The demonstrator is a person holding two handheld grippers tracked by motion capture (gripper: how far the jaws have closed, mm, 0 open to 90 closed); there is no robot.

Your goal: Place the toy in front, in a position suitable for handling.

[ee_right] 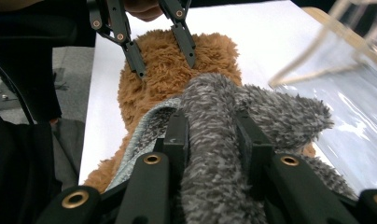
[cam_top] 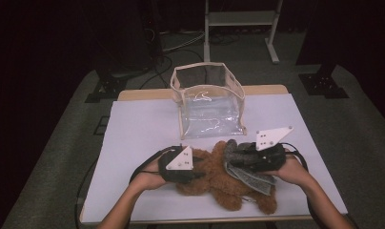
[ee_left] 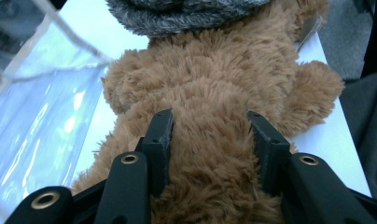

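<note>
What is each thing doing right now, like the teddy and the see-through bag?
Teddy bear: lying on the table, gripped at both ends.
Grey scarf: on the bear, pinched.
Clear bag: standing upright, top open, nothing visible inside.
Left hand-held gripper: shut on the bear's body.
Right hand-held gripper: shut on the scarf.

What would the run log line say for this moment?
left gripper: shut on brown plush bear | right gripper: shut on grey fuzzy scarf | clear plastic bag: behind
</note>
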